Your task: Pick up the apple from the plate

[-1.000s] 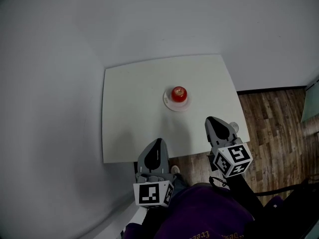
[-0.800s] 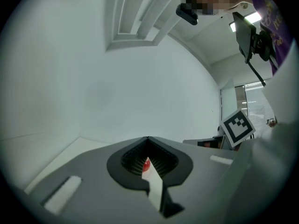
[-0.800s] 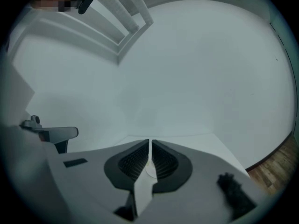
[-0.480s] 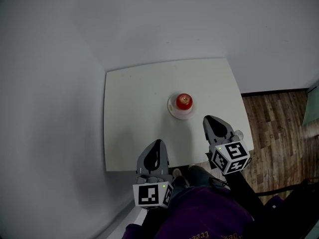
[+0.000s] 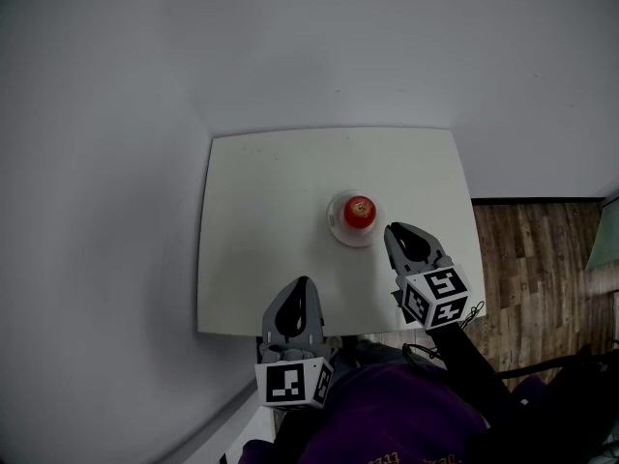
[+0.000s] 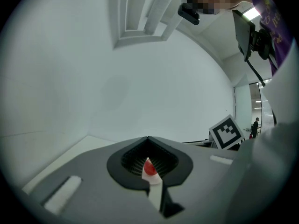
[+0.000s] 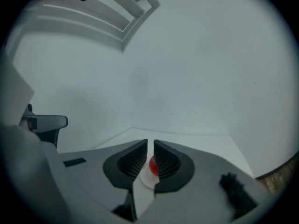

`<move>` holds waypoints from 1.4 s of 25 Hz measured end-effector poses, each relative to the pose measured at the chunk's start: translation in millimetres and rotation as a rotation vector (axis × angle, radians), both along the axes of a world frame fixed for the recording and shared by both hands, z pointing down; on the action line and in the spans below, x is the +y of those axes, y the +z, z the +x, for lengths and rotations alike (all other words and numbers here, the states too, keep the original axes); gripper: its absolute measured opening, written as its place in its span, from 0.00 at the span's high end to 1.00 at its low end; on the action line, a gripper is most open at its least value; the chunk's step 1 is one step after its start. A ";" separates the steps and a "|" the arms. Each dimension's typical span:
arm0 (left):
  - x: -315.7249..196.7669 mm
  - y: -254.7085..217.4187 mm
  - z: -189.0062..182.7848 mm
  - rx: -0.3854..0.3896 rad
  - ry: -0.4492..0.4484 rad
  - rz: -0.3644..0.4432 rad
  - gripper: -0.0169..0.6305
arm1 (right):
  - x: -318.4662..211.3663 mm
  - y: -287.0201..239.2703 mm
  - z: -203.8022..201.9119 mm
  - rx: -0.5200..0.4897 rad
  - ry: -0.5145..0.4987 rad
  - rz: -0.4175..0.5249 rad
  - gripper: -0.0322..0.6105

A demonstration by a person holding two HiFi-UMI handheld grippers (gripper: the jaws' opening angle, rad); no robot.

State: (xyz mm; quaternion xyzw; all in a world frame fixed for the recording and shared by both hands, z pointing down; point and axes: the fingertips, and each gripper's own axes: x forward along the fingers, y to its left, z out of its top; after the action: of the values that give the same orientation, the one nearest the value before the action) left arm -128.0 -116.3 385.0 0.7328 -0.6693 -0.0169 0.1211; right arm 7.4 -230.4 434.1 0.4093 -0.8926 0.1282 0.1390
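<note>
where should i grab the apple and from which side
Take the apple across its widest middle, one jaw on each flank. It sits stem end up on the small plate, whose rim looks low, so its round sides are free. Coming from the near right seems best: the right gripper points at it from there. Its jaws are shut and would need opening first.

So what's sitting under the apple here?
A small white plate is under it, with its rim showing all round the apple. The apple covers the plate's middle, so that part cannot be seen. The plate rests on the white table.
</note>
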 end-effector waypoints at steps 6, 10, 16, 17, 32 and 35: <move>-3.2 4.0 -3.8 -0.009 -0.047 -0.017 0.96 | -19.5 19.4 -10.3 0.047 -0.075 -0.016 0.78; -6.0 6.5 -6.5 -0.015 -0.071 -0.026 0.96 | -29.5 36.5 -16.7 0.073 -0.122 -0.048 0.72; -9.7 8.8 -12.1 -0.026 -0.095 -0.035 0.96 | -39.9 60.0 -23.5 0.116 -0.161 -0.085 0.64; -10.2 9.0 -13.3 -0.029 -0.100 -0.038 0.96 | -41.4 62.8 -24.9 0.122 -0.168 -0.088 0.63; -7.2 11.9 -27.0 -0.048 -0.157 -0.061 0.96 | -60.6 104.0 -40.2 0.195 -0.201 -0.146 0.46; -6.1 12.7 -30.5 -0.052 -0.164 -0.063 0.96 | -63.1 111.7 -43.6 0.213 -0.204 -0.152 0.44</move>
State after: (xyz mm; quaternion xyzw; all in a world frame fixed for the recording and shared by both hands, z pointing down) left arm -158.5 -122.3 397.7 0.6717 -0.7301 0.0134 0.1248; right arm -36.2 -293.5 545.8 0.3163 -0.8975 0.1365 0.2754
